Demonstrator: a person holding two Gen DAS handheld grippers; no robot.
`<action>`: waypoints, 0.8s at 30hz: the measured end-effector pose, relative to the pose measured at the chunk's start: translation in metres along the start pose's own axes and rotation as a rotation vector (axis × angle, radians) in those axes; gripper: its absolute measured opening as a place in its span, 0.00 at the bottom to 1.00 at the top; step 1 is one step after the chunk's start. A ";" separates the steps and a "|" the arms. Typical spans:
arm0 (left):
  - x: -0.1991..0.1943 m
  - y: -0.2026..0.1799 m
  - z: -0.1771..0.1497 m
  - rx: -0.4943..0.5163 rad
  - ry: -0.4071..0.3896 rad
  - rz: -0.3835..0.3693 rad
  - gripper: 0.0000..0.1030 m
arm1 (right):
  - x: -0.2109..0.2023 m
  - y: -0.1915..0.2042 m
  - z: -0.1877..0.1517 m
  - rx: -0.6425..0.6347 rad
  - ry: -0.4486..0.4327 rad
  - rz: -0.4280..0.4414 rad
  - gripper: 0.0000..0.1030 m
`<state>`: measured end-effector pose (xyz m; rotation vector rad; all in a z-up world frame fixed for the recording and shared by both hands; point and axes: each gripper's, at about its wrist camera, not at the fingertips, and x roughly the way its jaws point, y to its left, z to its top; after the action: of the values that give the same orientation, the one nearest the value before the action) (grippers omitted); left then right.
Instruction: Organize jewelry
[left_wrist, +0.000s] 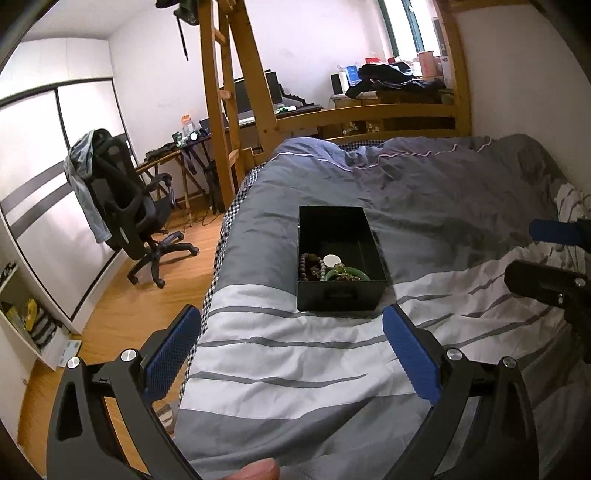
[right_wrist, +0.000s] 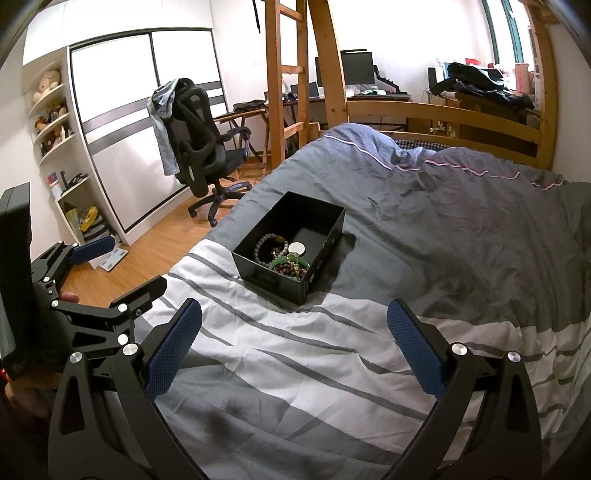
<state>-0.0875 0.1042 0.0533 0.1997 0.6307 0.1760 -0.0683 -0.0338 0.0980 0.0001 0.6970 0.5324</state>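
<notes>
A black open box (left_wrist: 340, 295) stands on the bed; it also shows in the right wrist view (right_wrist: 275, 282). Inside lie a bead bracelet (left_wrist: 306, 266), a green bangle (left_wrist: 349, 275), a white round piece (left_wrist: 331, 260) and a beaded string; the right wrist view shows the bracelet (right_wrist: 263, 245), the bangle (right_wrist: 284, 263) and the white piece (right_wrist: 297, 248). My left gripper (left_wrist: 291, 325) is open and empty, just short of the box. My right gripper (right_wrist: 294, 321) is open and empty, also short of it. Each gripper shows in the other's view, at the right edge (left_wrist: 546, 254) and at the left (right_wrist: 122, 266).
The bed has a grey and white striped duvet (left_wrist: 314, 369) and a wooden frame with a ladder (left_wrist: 221, 122). A black office chair (left_wrist: 125, 206) stands on the wood floor to the left. A wardrobe (right_wrist: 147, 122), shelves and a desk with monitors are behind.
</notes>
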 end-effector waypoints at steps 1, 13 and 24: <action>0.000 -0.002 0.000 0.008 0.000 0.003 0.94 | 0.000 0.000 0.000 0.000 0.000 0.000 0.96; 0.001 -0.008 0.001 0.033 0.008 0.015 0.94 | 0.000 -0.003 0.001 0.015 -0.001 -0.003 0.96; 0.001 -0.009 0.001 0.033 0.006 0.015 0.94 | 0.000 -0.002 0.001 0.014 0.006 -0.002 0.96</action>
<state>-0.0858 0.0958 0.0513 0.2361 0.6385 0.1808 -0.0669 -0.0358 0.0980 0.0106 0.7059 0.5257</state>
